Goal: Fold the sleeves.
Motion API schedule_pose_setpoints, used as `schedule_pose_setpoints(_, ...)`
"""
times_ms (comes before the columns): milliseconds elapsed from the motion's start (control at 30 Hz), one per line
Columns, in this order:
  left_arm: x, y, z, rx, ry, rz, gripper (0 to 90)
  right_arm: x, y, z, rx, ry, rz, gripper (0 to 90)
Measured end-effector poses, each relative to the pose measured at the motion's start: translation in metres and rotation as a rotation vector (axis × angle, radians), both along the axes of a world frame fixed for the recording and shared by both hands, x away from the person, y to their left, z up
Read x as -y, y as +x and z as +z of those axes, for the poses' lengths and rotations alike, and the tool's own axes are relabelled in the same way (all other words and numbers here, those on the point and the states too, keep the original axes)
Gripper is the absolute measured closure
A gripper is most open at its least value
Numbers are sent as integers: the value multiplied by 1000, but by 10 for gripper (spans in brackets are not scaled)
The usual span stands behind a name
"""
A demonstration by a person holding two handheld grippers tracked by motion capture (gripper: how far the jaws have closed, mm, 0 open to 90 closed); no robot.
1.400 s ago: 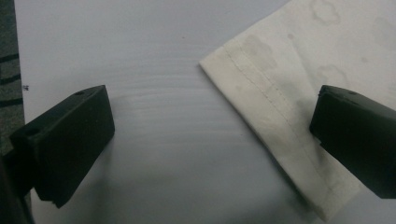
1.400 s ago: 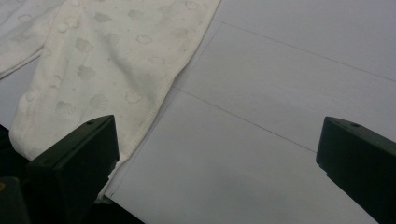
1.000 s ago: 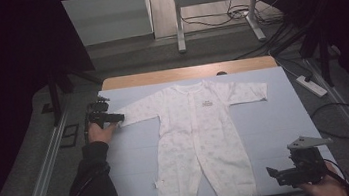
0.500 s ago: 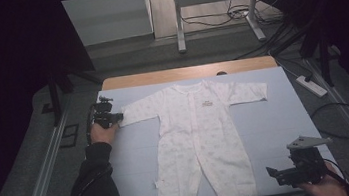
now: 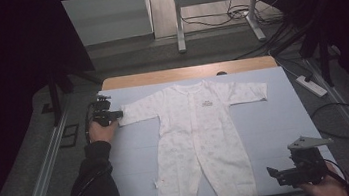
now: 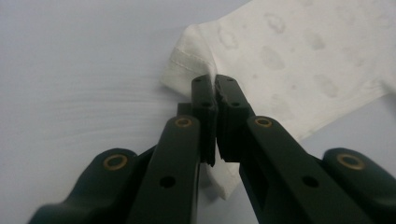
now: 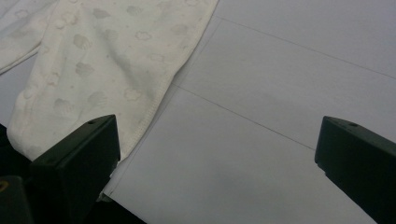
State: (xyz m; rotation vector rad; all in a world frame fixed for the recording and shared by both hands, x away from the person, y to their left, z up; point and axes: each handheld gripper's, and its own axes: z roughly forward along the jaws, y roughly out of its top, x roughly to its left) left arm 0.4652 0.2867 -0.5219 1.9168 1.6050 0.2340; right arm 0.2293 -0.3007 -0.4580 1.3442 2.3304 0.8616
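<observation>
White cotton onesie (image 5: 199, 143), soft & floppy; left gripper (image 6: 215, 86) just closed, pinching sleeve cuff (image 6: 198, 53) — good hold; right gripper (image 7: 217, 149) spread wide

Dim room, grey floor (image 5: 122, 59), cables (image 5: 233, 15)

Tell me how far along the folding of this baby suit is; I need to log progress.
Done: the baby suit lies spread flat on the pale table cover, face up. In hand: the left gripper has just closed its jaws on the sleeve cuff. Left: no fold is made yet; the right gripper waits open beside the suit's leg.
</observation>
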Motion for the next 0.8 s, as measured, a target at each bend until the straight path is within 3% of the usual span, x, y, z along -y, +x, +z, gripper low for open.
schedule_pose_setpoints(233, 3, -4, 13, 40, -33, -44, 869, 0, 0, 0, 2, -1, -2, 2)
schedule_pose_setpoints(800, 29, -7, 39, 101, -48, -124, 868, 0, 0, 0, 0, 0, -4, 2)
